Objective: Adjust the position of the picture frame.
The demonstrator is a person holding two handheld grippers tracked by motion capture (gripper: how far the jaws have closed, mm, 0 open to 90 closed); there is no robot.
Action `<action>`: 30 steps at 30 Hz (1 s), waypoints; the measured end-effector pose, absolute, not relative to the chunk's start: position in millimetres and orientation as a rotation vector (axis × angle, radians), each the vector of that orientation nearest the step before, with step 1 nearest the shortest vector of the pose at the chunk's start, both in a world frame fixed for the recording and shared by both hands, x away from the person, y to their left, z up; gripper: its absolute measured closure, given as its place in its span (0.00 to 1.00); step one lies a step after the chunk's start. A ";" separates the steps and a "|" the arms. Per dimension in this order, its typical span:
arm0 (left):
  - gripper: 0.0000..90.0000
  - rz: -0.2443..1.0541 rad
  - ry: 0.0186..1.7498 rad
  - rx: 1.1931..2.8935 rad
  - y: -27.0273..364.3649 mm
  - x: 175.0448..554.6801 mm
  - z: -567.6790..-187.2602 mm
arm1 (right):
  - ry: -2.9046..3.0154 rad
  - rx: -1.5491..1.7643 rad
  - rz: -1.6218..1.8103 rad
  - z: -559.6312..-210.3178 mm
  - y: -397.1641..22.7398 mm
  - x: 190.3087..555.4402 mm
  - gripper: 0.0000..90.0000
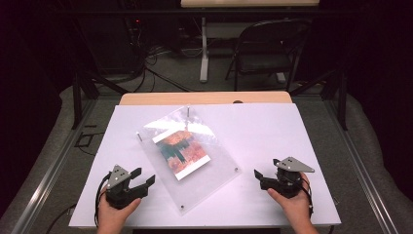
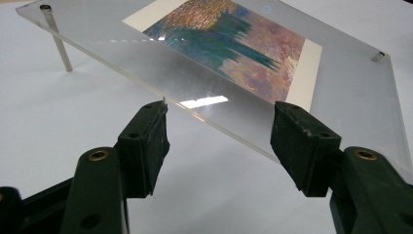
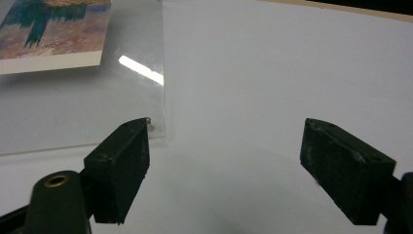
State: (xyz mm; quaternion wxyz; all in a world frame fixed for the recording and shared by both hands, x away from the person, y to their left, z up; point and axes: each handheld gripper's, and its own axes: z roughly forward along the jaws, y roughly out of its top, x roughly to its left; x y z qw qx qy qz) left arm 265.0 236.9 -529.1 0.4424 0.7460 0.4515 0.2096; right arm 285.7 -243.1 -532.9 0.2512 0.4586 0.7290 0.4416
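White board covers the desk (image 1: 272,131), which fills the middle of the high view, with dark floor around it. Nearest, at the lower left of that view, the left claw (image 1: 140,179) sits in a hand (image 1: 113,214), jaws apart and gripping nothing, aimed toward the centre. In the left claw view its jaws stand just short of the near edge of the frame (image 2: 341,97), not touching it. At the lower right the right claw (image 1: 259,174) is held by the other hand (image 1: 292,204), jaws also wide and empty, aimed left; in the right claw view the corner of the frame lies just beyond its left jaw.

Between them, at centre frame, lies the clear acrylic frame (image 1: 214,168), raised on small metal posts (image 2: 58,41). Its long axis runs diagonally, from the lower middle up toward the upper left. A print (image 1: 181,152) in teal and orange is sandwiched inside it, its long side lying the same way.

Farther off, at the top right, stands a folding chair (image 1: 265,51).
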 end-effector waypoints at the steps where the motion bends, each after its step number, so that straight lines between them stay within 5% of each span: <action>1: 0.43 0.522 1.116 1.855 236.9 265.2 -529.2 | 1.984 1.245 1.205 -532.9 -243.1 285.8 0.17; 12: 0.49 0.542 1.137 1.858 244.4 265.1 -529.5 | 2.009 1.228 1.214 -534.1 -239.5 284.7 0.09; 19: 0.55 0.479 1.197 1.866 251.9 265.6 -528.2 | 2.020 1.222 1.237 -533.3 -238.3 284.4 0.12; 30: 0.85 0.468 1.203 1.991 237.0 270.2 -533.7 | 2.026 1.278 1.292 -535.7 -243.9 286.8 0.16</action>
